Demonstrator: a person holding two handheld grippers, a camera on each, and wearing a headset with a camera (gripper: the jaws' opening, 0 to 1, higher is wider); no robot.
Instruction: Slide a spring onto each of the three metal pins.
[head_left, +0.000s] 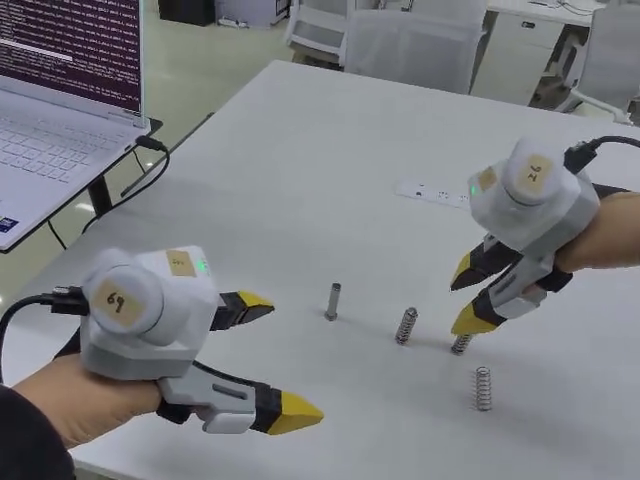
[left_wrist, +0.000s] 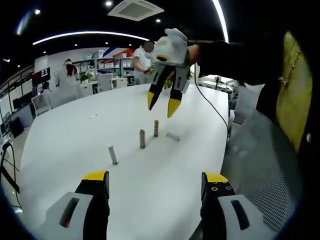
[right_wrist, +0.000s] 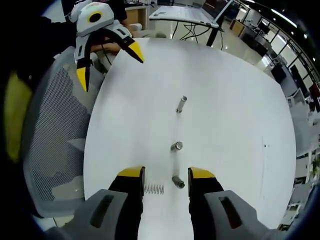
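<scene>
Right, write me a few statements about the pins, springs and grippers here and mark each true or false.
1. The left gripper and the right gripper are both open and empty. True.
2. A spring lies loose on the table. True.
3. The pin nearest the left gripper carries a spring. False: it is bare.
4. The laptop is shut. False: it is open, with its screen lit.
</scene>
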